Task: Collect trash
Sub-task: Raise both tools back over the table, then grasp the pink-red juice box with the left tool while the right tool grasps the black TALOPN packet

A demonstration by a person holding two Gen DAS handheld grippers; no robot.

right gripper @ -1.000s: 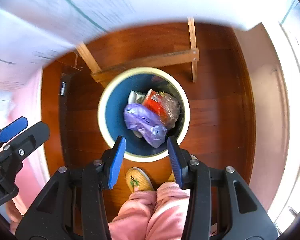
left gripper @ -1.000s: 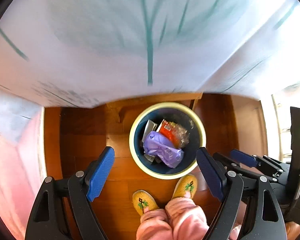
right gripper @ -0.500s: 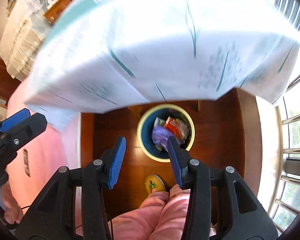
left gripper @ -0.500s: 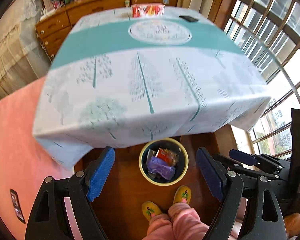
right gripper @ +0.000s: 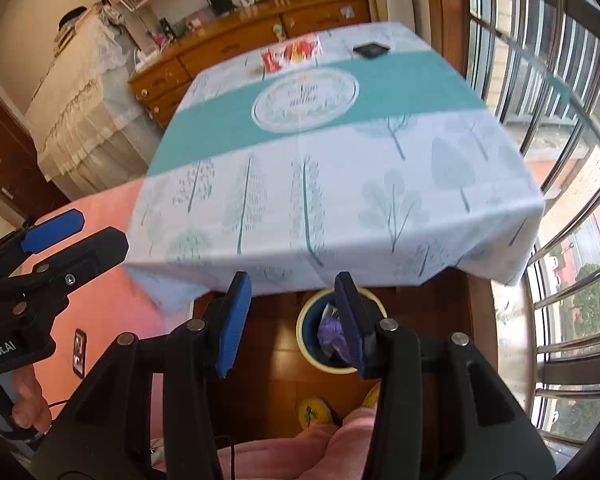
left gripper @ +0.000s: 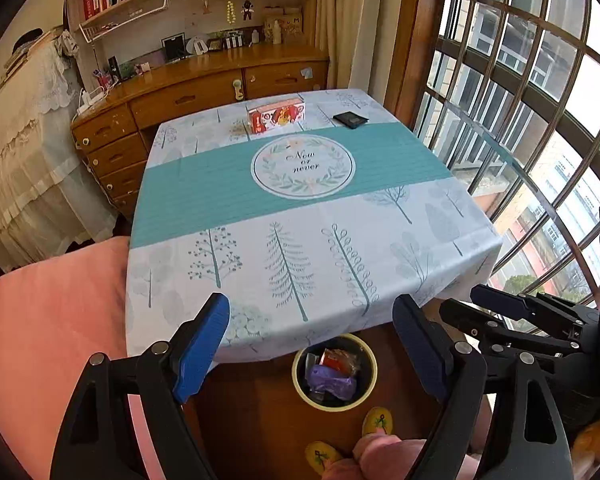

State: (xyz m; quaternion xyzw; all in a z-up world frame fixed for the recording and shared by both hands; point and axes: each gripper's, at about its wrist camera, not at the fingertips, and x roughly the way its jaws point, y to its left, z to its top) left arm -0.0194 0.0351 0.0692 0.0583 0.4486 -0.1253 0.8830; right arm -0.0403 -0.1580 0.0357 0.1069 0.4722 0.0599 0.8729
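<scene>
1. We hold the left tool (left gripper: pixel 312 344) with its jaws spread wide and nothing between the blue pads; it looks over the near edge of the worktop (left gripper: pixel 300 248).
2. We hold the right tool (right gripper: pixel 288 316) at a narrower gap, also empty; in the left wrist view it shows at the right edge.
3. The trash bin (left gripper: pixel 334 372) stands on the wooden floor just below the worktop's near edge, in front of our slippers. Inside lie a purple bag (left gripper: pixel 332 380) and a red wrapper (left gripper: pixel 336 360), so some trash is already collected.
4. We judge the step in hand to be a search for the next piece: both tools are empty and face the worktop.
5. On the far side of the tablecloth sit a red printed box (left gripper: pixel 277 116) and, near it, a flat black item (left gripper: pixel 350 119). Whether either counts as trash we cannot tell; the near part of the cloth shows nothing loose.
6. If one is to be taken, the next move calls for a long reach across the worktop, with the jaws set to the item's width and the cloth left undragged.
</scene>
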